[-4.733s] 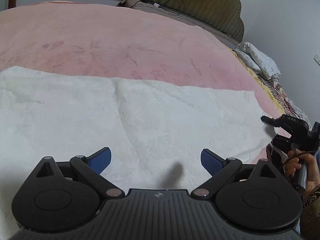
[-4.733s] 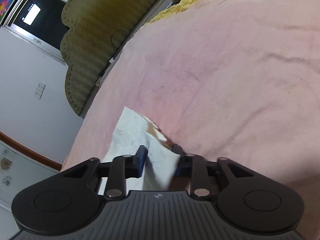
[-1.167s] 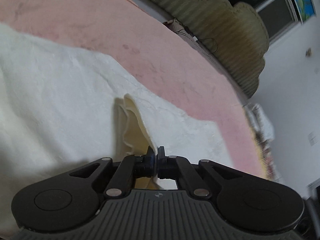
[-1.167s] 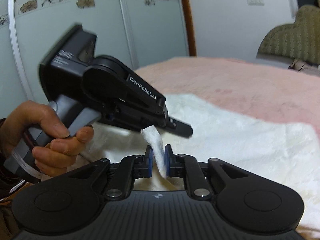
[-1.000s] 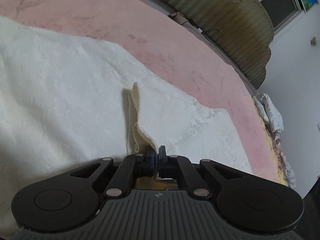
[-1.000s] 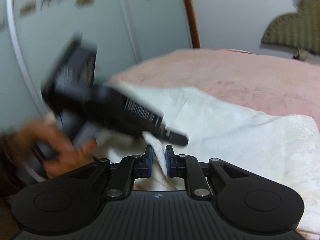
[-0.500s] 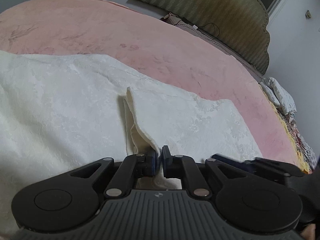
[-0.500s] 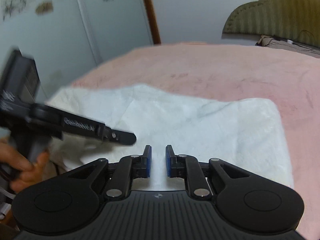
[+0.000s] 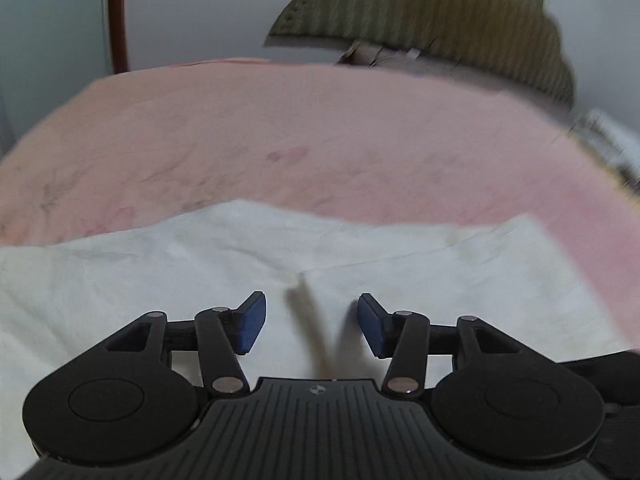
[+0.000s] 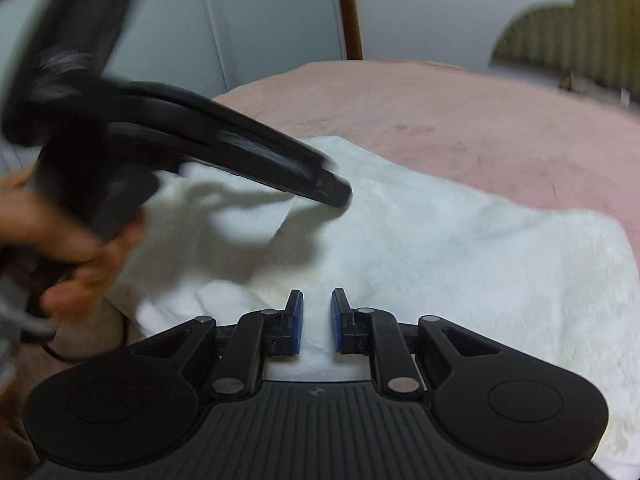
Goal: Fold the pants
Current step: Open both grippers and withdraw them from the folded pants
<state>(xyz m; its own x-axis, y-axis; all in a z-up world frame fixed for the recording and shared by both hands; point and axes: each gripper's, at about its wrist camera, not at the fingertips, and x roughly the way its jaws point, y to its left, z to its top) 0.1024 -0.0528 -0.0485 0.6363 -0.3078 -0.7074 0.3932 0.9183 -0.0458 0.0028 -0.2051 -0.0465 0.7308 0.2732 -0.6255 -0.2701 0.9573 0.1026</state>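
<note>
With its blue-padded jaws spread wide and nothing between them, the left gripper (image 9: 311,322) hangs just above the white, textured fabric pants (image 9: 440,292), which lie spread on the pink bedspread (image 9: 320,140) ahead of and below both tools. Directly ahead of its fingertips a raised cloth edge runs away from the tool — a layer already laid over the one beneath, with a soft ridge casting a shadow between the pads.

The right gripper (image 10: 317,322) has its jaws parted only narrowly, with white cloth showing in the gap but not pinched, so far as the view tells. Ahead and to its left the other tool crosses the frame, blurred, in the person's hand (image 10: 76,248); beyond it the folded layer's edge slants across the pants. Further out stand the olive, scalloped padded headboard (image 10: 568,24) and a pale wall.

Judging by this, one fold has been set down and both tools are free — the step in hand is the pause between folds. The next move probably calls for each gripper to find a fresh edge or corner at the same end and pinch through all the layers.
</note>
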